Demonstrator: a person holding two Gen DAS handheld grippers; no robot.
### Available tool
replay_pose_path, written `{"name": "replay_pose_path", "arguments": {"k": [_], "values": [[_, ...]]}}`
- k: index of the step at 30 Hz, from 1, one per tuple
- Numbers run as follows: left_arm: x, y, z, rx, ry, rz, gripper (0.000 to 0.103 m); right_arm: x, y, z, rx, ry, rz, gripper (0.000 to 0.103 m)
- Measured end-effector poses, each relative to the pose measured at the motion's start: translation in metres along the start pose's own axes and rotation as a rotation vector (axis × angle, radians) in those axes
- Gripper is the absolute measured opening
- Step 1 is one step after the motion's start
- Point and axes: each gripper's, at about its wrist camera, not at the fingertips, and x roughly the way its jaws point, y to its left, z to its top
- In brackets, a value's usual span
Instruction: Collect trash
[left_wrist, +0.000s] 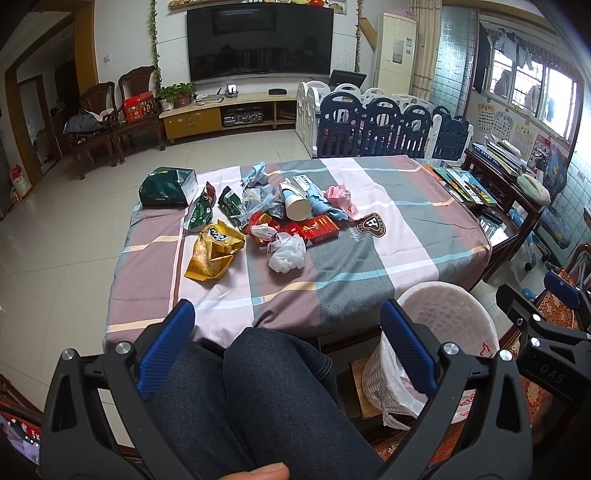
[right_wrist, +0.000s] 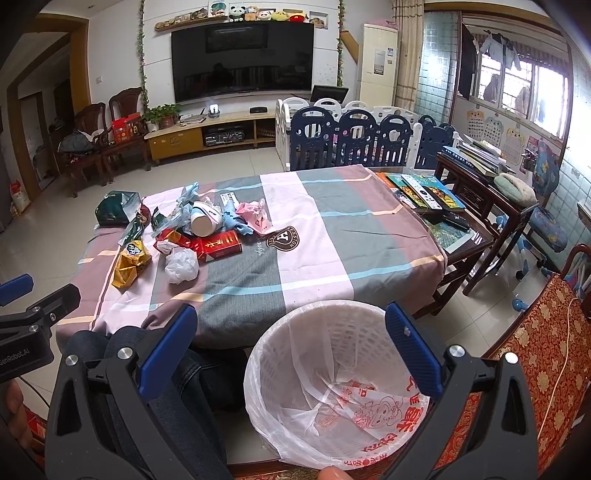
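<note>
White crumpled plastic (left_wrist: 286, 253) marks the near edge of the trash heap on the striped worktop (left_wrist: 369, 258), seen from your left wrist camera. It lies ahead of the left gripper (left_wrist: 288, 347) and almost on the centre line between its fingers, which stand wide apart and hold nothing. The yellow snack bag (left_wrist: 214, 251) lies ahead and slightly left of them, its long axis running away from you. The red carton (left_wrist: 317, 229) lies just beyond the plastic. The lined basket (left_wrist: 443, 332) stands below the worktop edge, to the right of the right-hand finger.

From your right wrist camera, the right gripper (right_wrist: 295, 350) also has its fingers spread wide and empty. The basket (right_wrist: 332, 369) sits directly under and between them. The heap, with the white plastic (right_wrist: 181, 264) and the tipped paper cup (right_wrist: 205, 221), lies ahead and well to the left.

Judgement: your left gripper is nearer the trash; your right is placed over the basket.
</note>
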Motion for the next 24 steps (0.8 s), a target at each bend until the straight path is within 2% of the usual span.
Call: {"name": "replay_pose_path", "arguments": {"k": [24], "values": [[0.0086, -0.0023, 0.0007, -0.008, 0.023, -0.001, 0.1, 0.0071, -0.0023, -0.0023, 0.017, 0.013, -0.004, 0.1]]}}
